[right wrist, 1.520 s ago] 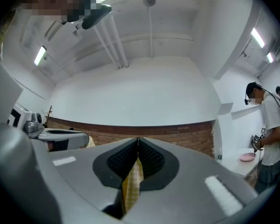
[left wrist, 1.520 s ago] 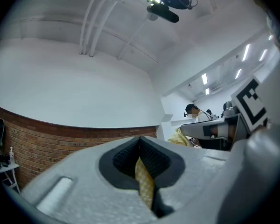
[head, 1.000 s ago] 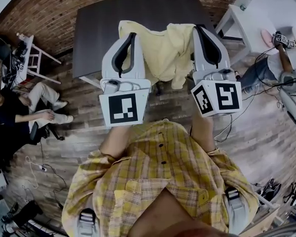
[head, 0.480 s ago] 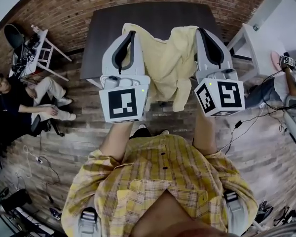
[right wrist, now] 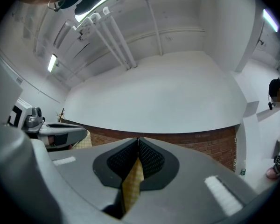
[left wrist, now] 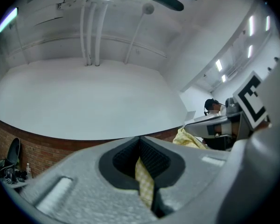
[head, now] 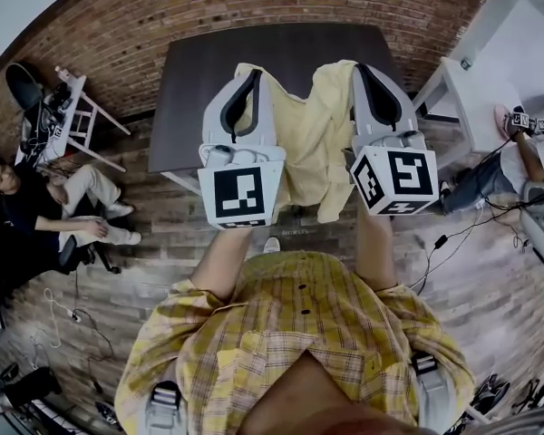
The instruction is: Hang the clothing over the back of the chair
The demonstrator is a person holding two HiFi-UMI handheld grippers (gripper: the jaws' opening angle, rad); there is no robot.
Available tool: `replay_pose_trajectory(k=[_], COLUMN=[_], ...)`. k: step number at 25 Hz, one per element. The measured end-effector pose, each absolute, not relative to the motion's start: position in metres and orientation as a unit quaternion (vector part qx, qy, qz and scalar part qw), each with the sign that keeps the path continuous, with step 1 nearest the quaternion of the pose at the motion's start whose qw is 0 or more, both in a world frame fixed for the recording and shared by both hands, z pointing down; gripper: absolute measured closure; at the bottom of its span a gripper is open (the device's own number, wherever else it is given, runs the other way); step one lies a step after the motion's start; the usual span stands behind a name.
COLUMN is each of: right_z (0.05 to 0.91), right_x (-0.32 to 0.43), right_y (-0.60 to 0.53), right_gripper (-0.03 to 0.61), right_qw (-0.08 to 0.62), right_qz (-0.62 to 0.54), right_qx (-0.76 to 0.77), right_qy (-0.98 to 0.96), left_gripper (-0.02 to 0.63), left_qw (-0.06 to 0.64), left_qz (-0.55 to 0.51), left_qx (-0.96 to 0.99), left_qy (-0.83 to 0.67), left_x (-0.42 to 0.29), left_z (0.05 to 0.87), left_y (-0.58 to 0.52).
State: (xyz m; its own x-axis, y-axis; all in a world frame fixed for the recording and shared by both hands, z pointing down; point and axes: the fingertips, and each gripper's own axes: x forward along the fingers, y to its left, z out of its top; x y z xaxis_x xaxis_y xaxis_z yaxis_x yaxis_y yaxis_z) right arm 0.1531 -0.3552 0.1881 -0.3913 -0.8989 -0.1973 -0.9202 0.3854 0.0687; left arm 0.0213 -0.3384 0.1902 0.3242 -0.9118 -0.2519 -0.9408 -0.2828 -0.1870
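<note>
A pale yellow shirt (head: 310, 143) hangs between my two raised grippers, above the near edge of a dark table (head: 186, 89). My left gripper (head: 252, 78) is shut on one top edge of it; in the left gripper view a strip of checked yellow cloth (left wrist: 144, 183) is pinched between the jaws of the left gripper (left wrist: 140, 141). My right gripper (head: 359, 71) is shut on the other top edge, and the cloth (right wrist: 132, 185) shows in the closed jaws of the right gripper (right wrist: 138, 141). No chair back is near the shirt.
A white chair (head: 83, 107) with clutter stands far left, beside a seated person (head: 36, 207). A white side table (head: 449, 80) is at the right, and another person (head: 517, 148) sits beyond it. Cables (head: 435, 243) lie on the wooden floor; a brick wall (head: 254, 7) runs behind the table.
The two grippers have come closer together, so the shirt hangs narrower and more bunched between them. Both stay shut on it.
</note>
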Motion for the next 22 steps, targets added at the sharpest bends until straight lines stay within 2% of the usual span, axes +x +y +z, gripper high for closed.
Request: replay_pose_trajectory(k=[22], right_z=[0.213], right_x=[0.143], right_y=[-0.435], right_gripper=[0.565], right_qw=[0.033], right_qz=[0.056], right_qx=[-0.563], right_qy=[0.824], left_gripper=[0.609], left_qw=[0.118], left_qz=[0.017], left_qx=[-0.816], left_qy=[0.566], left_x=[0.022], left_z=[0.220], left_y=[-0.426])
